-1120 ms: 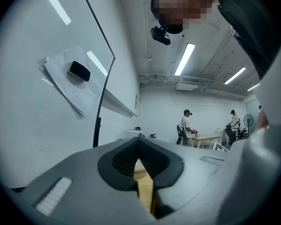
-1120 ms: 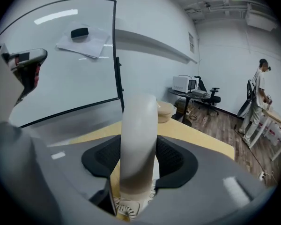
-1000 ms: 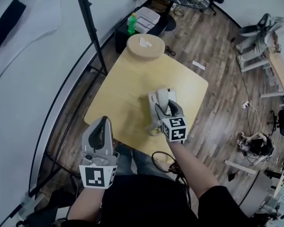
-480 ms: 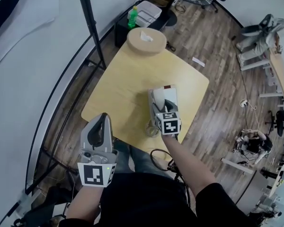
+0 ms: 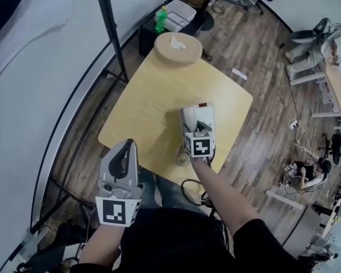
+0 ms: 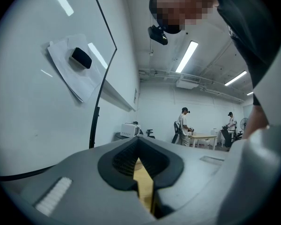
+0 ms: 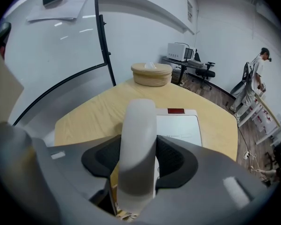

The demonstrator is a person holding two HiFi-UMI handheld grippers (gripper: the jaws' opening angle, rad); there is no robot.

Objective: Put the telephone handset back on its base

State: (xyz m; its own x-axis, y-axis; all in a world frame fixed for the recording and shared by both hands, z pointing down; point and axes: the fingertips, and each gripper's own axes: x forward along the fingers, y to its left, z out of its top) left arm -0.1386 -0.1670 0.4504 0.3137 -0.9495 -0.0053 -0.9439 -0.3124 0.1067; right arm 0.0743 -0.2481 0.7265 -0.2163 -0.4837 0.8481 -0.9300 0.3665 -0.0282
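The pale grey telephone handset (image 7: 137, 144) stands lengthwise between the jaws of my right gripper (image 7: 138, 161), which is shut on it. In the head view the handset (image 5: 187, 120) hangs over the left side of the white telephone base (image 5: 204, 120), near the wooden table's right edge. The base (image 7: 179, 128) shows a red patch at its far end. The curled cord (image 5: 182, 156) trails off the table's near edge. My left gripper (image 5: 125, 162) is held low, off the table's near left side, its jaws close together with only a thin gap (image 6: 141, 172) and nothing in them.
A round wooden tissue box (image 5: 178, 48) sits at the table's far corner. A black stand pole (image 5: 111, 27) rises left of the table (image 5: 153, 95). A green bottle (image 5: 161, 19) and white boxes lie on the floor beyond. People work at desks at the right.
My right gripper has carried the handset forward and lined it up over the left side of the base. The left gripper has barely shifted.
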